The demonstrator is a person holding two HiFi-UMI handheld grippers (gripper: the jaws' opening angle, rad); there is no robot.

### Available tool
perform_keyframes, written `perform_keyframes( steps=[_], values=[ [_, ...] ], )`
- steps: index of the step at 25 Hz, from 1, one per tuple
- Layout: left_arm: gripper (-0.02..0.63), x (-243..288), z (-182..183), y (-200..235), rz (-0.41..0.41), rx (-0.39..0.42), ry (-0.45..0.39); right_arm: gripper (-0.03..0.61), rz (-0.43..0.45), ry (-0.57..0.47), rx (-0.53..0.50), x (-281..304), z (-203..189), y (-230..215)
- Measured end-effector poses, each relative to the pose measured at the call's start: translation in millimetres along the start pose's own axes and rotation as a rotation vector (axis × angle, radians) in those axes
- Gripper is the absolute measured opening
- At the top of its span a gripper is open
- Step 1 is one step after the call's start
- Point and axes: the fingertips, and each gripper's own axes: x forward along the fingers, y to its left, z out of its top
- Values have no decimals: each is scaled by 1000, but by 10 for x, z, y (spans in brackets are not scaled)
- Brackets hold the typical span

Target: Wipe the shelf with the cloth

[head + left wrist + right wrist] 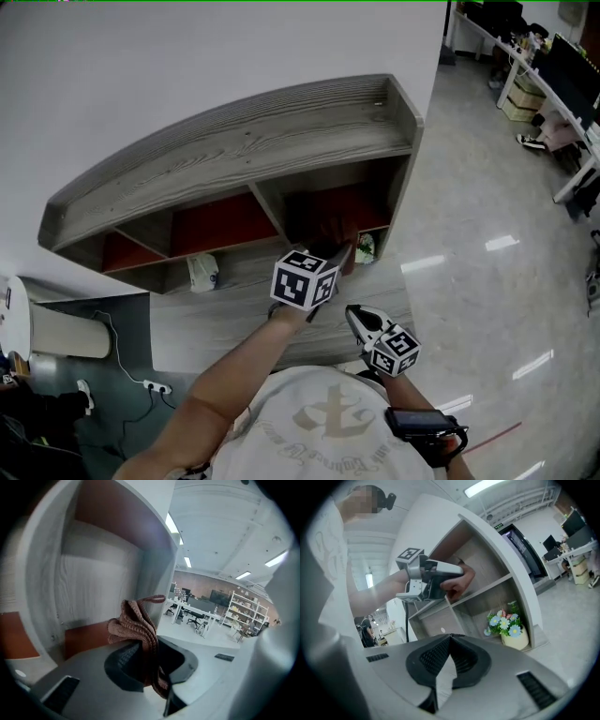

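Observation:
The grey wooden shelf has red back panels. My left gripper reaches into its upper right compartment, shut on a brownish knitted cloth. In the left gripper view the cloth bunches up above the jaws, close to the compartment's grey side wall. My right gripper hangs back below the shelf, shut and holding nothing. The right gripper view shows the left gripper pressing the cloth into the compartment.
A pot of flowers stands in the lower right compartment. A small pale object sits in the lower middle compartment. Office desks and glossy floor lie to the right. A socket strip and cable lie at lower left.

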Motion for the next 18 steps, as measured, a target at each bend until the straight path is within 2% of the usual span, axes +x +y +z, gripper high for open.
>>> perform_keyframes(
  steps=[4, 11, 13, 18],
  values=[
    [75, 329, 97, -48, -21, -17, 25, 5, -26, -18, 14, -95, 15, -100],
    [77, 763, 319, 43, 3, -86, 49, 5, -64, -32, 40, -244, 26, -254],
    [78, 926, 374, 18, 3, -80, 61, 5, -68, -34, 45, -260, 24, -269],
    [78, 1271, 378, 89, 85, -39, 151, 5, -73, -39, 51, -289, 25, -297]
  ],
)
